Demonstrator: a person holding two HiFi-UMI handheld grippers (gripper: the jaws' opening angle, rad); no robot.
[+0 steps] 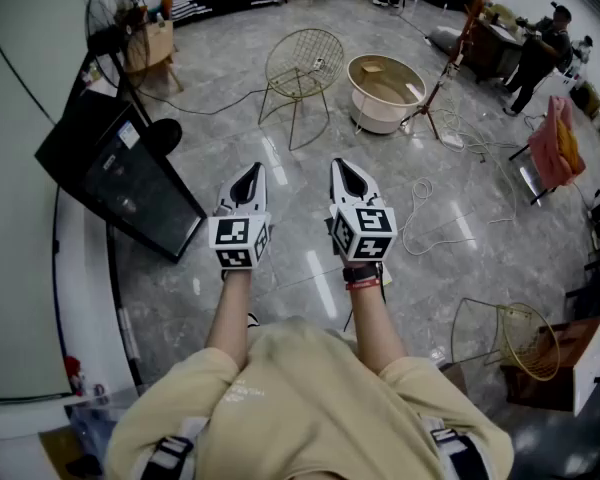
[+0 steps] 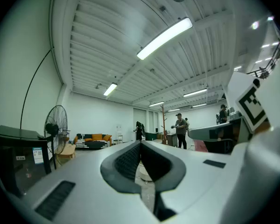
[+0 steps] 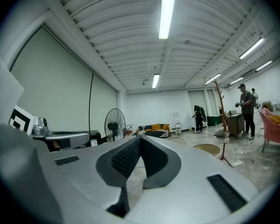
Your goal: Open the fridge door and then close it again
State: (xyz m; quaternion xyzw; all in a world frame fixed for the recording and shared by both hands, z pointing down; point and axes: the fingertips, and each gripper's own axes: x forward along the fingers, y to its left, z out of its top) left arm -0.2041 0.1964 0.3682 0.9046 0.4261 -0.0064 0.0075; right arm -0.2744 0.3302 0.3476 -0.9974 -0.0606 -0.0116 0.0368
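The left tongs [image 1: 248, 180] and the right tongs [image 1: 347, 173] are both pressed together with nothing between them, held level and side by side above the grey floor [image 1: 460, 168]. The black fridge [image 1: 130, 183] stands apart to their left against the white wall [image 1: 10, 188], and its dark glass door looks shut.

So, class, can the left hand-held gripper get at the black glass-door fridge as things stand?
Probably, with a step: only grey floor separates the left hand-held gripper from the black glass-door fridge; its jaws are shut.
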